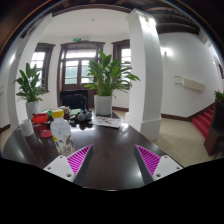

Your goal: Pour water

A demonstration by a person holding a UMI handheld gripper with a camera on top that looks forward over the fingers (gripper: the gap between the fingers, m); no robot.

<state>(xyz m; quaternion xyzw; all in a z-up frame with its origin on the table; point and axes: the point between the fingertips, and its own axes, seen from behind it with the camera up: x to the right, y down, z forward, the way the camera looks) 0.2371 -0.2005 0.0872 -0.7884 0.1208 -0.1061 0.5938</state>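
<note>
Fingers [109, 158] on the gripper are spread wide with nothing between them, so the tongs are released and empty. You can see one purple pad [78, 157] on the left finger and its twin on the right, both hanging over a dark round table [115, 150].

Only one view, so here's what's in it. At about 10 o'clock from the fingers, near the table's far-left side, there's a little clutter of stuff. The closest bit is a clear plastic bottle [62, 134] with a light cap, standing upright just ahead of the left finger. Behind it is something red [42, 120] and an orange-topped thing, can't tell what those are. A dark lump sits around 11 o'clock further back. I can't pick out a cup or glass for the water to go into; it may be hidden in that clutter.

Beyond the table at 12 o'clock is a big potted plant [105, 80] in a white pot, a white pillar [148, 70] at 1 o'clock, another plant at 10 o'clock by the windows.

My read: this is the very start, approach step, nothing grabbed yet. Next move looks like swinging left and forward so the bottle ends up between the fingers, then squeezing on its body below the cap before lifting.
</note>
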